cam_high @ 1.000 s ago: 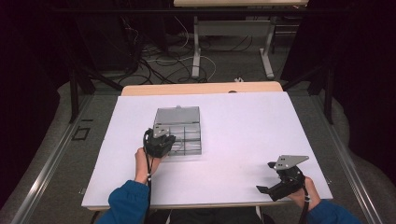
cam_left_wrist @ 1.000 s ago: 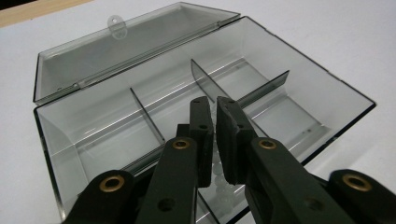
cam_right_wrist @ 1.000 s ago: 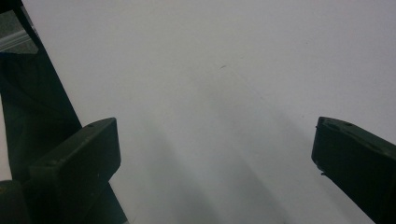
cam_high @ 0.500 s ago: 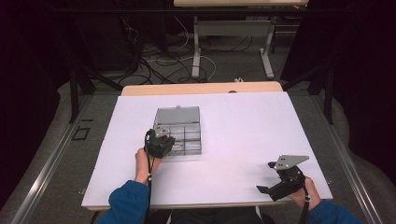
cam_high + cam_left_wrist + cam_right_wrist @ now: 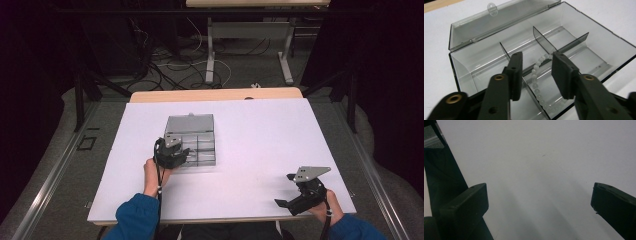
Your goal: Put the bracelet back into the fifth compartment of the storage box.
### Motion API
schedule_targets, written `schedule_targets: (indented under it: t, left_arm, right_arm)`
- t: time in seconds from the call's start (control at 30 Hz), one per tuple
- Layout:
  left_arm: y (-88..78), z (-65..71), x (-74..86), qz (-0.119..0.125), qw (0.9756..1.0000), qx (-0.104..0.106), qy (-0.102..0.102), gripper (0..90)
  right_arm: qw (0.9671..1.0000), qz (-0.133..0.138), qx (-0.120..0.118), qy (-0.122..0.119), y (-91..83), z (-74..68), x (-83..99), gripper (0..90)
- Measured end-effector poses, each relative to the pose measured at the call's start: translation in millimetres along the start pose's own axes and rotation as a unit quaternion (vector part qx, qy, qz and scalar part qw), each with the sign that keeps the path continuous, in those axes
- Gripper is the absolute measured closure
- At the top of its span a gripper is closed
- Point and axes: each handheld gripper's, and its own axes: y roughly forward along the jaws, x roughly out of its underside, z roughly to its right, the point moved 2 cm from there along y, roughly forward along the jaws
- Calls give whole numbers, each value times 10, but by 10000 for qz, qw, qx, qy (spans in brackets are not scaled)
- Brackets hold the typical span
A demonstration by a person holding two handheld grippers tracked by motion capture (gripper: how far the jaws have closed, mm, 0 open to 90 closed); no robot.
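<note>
1. High view: my left gripper [image 5: 179,154] sits over the near-left part of a clear grey compartment box [image 5: 202,145] that lies on the white table [image 5: 260,135], its lid [image 5: 189,123] folded back flat on the far side.
2. Left gripper view: my jaws stand parted, nothing between them, poised just above the box's near middle compartment. A string of pale beads [image 5: 535,82] lies on the box floor in the gap between the two pads [image 5: 561,75], running from near the cross divider toward the near wall.
3. Thin dark dividers [image 5: 544,41] split the box into several cells; the other cells I can see look bare.
4. High view: my right gripper [image 5: 300,196] rests near the table's near-right corner, well apart from the box.
5. Right gripper view: its jaws are spread wide over bare white tabletop, holding nothing.
6. I can read no brand, label or writing on the box or the grippers.
</note>
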Motion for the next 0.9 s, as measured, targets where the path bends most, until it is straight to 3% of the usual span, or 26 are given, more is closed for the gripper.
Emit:
schedule_targets:
  t: [0.1,0.23,0.4,0.6,0.73,0.9]
  left_arm:
    - [-25,-7,-14,174,9998,-39,-38,465]
    - [-76,-1,-16,231,9996,-158,-54,322]
    - [-157,5,2,211,9996,-154,-63,177]
    - [-277,42,31,231,9997,-100,-9,96]
    - [-340,77,73,74,9999,-7,100,44]
    - [-438,116,126,49,9998,83,165,3]
  right_arm:
    - [10000,2,-25,-55,3,12,-1,9]
    - [10000,-22,-65,-53,0,5,-2,9]
    - [10000,-39,-52,-64,-3,6,0,9]
    - [10000,10,8,-51,3,6,1,9]
    - [10000,8,7,-61,2,6,0,9]
    - [10000,-27,-23,2,-4,-7,0,9]
